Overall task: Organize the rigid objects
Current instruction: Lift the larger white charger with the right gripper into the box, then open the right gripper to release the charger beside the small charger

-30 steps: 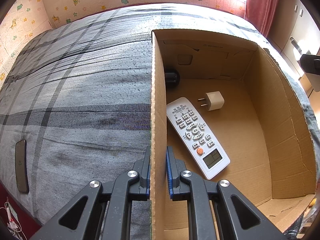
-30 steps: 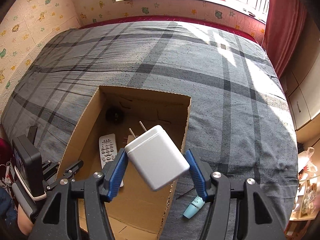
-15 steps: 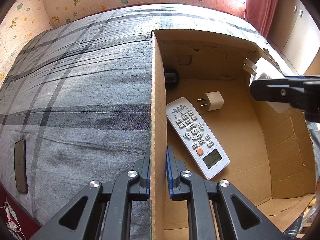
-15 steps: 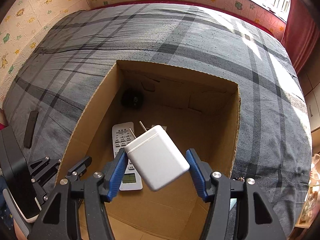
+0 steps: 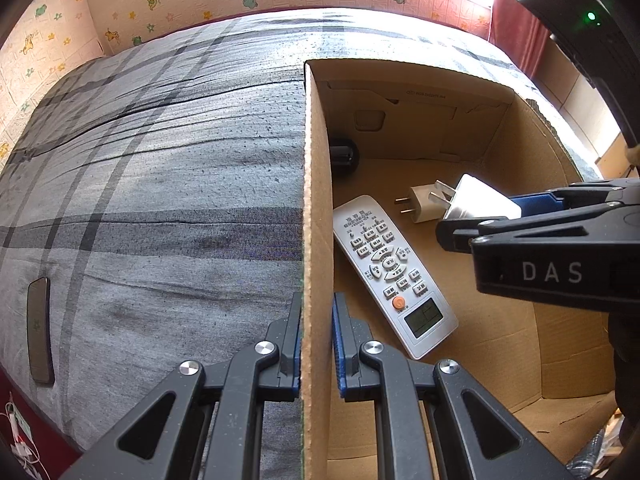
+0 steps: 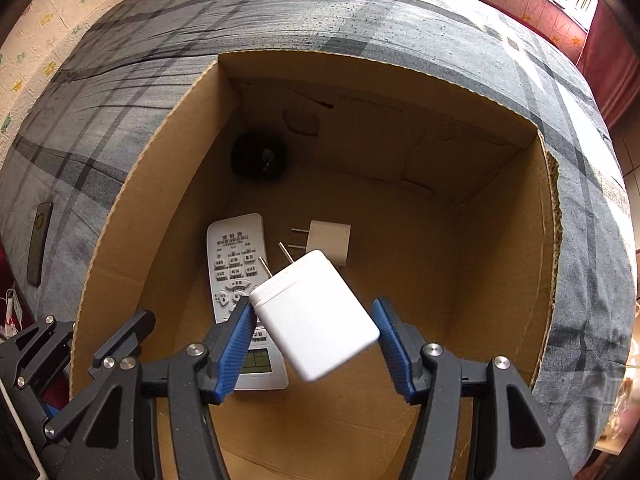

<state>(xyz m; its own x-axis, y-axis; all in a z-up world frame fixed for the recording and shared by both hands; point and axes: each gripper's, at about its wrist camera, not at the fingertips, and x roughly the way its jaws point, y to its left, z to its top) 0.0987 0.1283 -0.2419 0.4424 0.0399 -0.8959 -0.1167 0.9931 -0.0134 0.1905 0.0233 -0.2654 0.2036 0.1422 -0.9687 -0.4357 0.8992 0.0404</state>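
We see the left gripper (image 5: pixel 316 344) clenched on the left wall of the cardboard box (image 5: pixel 318 200), its blue ribbed pads pressed flat to either face of the corrugated board at the bottom centre of the left wrist view. The right gripper (image 6: pixel 316 332) stands about half open and grasps a large white charger (image 6: pixel 316 316) by two opposite corners, tilted, its two metal prongs aimed to the upper left of the right wrist frame. In the left wrist view that charger (image 5: pixel 476 200) hangs inside the box at centre right, above the floor. The right gripper's black body there carries the white letters "DAS".

On the brown box floor lie a long white remote control (image 5: pixel 394 276) with grey buttons, one orange button and a small screen, and just beside its top end a small cream plug adapter (image 5: pixel 424 204) with two pins. A dark round object (image 6: pixel 260 154) sits in the far left corner; we cannot tell what it is. Faint print on the far wall is too small to read.

The box rests on a grey plaid bedcover (image 5: pixel 160 180), finely wrinkled. A dark flat phone-like slab (image 5: pixel 39 328) lies at the lower left edge.
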